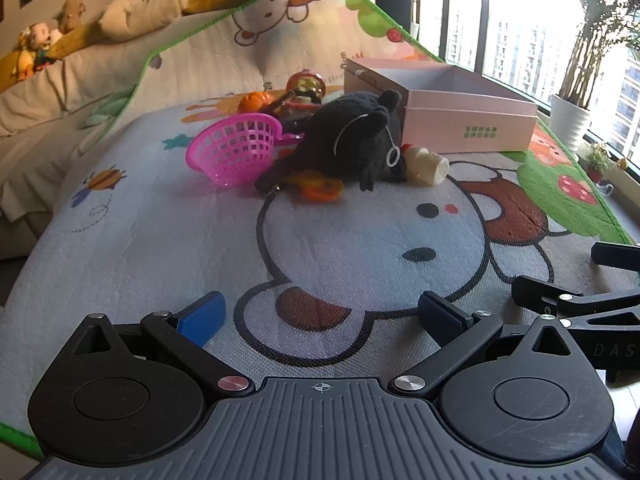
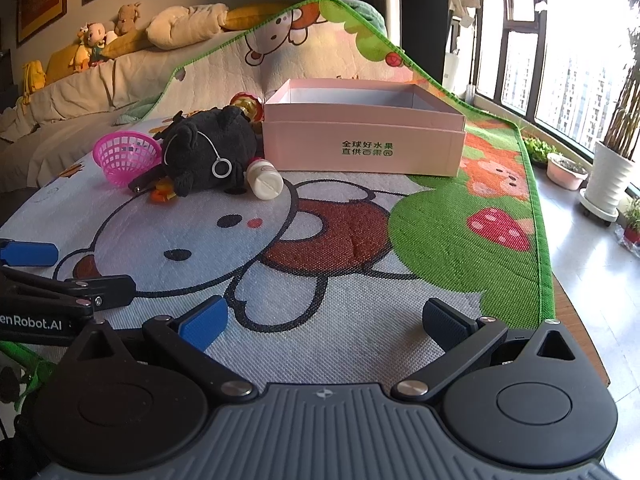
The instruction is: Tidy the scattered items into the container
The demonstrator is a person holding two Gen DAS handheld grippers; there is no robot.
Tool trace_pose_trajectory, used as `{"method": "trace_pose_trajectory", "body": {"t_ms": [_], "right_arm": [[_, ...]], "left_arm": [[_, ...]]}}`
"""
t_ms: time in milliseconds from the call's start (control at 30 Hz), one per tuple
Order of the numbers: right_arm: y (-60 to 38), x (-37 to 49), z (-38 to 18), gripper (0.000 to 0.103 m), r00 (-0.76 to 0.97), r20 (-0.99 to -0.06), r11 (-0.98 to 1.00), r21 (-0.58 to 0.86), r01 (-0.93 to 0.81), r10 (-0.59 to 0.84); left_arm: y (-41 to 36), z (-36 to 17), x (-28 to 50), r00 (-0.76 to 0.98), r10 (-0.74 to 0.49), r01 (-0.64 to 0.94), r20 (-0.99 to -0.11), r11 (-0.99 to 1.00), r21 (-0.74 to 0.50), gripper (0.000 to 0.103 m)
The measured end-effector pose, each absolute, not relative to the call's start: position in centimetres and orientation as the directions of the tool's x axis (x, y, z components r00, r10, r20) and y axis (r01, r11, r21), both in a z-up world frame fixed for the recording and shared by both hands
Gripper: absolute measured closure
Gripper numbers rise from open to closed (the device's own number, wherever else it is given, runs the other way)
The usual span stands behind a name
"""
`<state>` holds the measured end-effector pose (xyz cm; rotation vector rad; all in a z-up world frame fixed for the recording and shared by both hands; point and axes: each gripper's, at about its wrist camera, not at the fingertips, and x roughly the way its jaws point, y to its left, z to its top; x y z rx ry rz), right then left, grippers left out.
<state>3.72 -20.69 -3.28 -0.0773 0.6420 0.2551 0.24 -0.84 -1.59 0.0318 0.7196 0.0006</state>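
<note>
Mia: Toys lie in a heap just beside the pink box (image 2: 362,148), on its left as the right camera sees it. The box sits on the cartoon mat (image 2: 320,248) and it looks like nothing is in it yet.

Ben: What is in the heap?

Mia: A black plush toy (image 2: 208,152) is in the middle. A small white bottle (image 2: 266,180) lies on its side between the plush and the box, close to the box wall. A pink basket (image 1: 236,150) is tipped over on the far side of the plush from the box. An orange ring toy (image 1: 320,188) peeks out from under the plush. A little pumpkin (image 1: 256,102) and a figure toy (image 1: 306,88) sit behind the heap.

Ben: And the claws?

Mia: The left gripper (image 1: 320,314) is spread wide and holds nothing. The right gripper (image 2: 322,320) is spread wide too, with nothing in it. Both hang over the mat, well apart from the box and the heap.

Ben: So which step is it?

Mia: It looks like the very start, since no toy is picked up. Next, one claw likely has to reach out to the heap. The bottle seems easiest for the right claw, being nearest the box. It is round, so it might roll away.
</note>
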Motion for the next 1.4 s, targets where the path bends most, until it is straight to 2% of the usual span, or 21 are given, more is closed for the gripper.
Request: {"method": "trace_pose_trajectory", "body": {"t_ms": [700, 1067, 1200, 1333, 1400], "right_arm": [[-20.5, 3.4, -3.2, 0.0, 0.774, -0.603, 0.971, 0.004, -0.24, 0.194], [-20.7, 3.1, -3.4, 0.0, 0.789, -0.577, 0.968, 0.011, -0.252, 0.212], [-20.8, 3.4, -3.0, 0.0, 0.782, -0.583, 0.963, 0.002, -0.271, 0.222], [-20.8, 3.9, -1.2, 0.0, 0.828, -0.516, 0.959, -0.043, -0.28, 0.219], [-20.4, 4.4, -0.2, 0.0, 0.84, -0.489, 0.949, -0.072, -0.307, 0.235]], "left_arm": [[-0.9, -1.8, -0.3, 0.77, 0.006, 0.011, -0.638, 1.0, 0.023, 0.0], [-0.8, -1.3, 0.1, 0.753, 0.0, 0.029, -0.658, 0.999, 0.034, 0.0], [1.0, 0.0, -0.1, 0.798, 0.01, 0.013, -0.602, 0.999, 0.034, 0.0], [3.4, 1.4, 0.0, 0.847, -0.011, -0.002, -0.531, 1.0, -0.025, 0.0], [4.0, 1.8, 0.4, 0.848, -0.006, -0.009, -0.529, 1.0, -0.027, 0.0]]}}
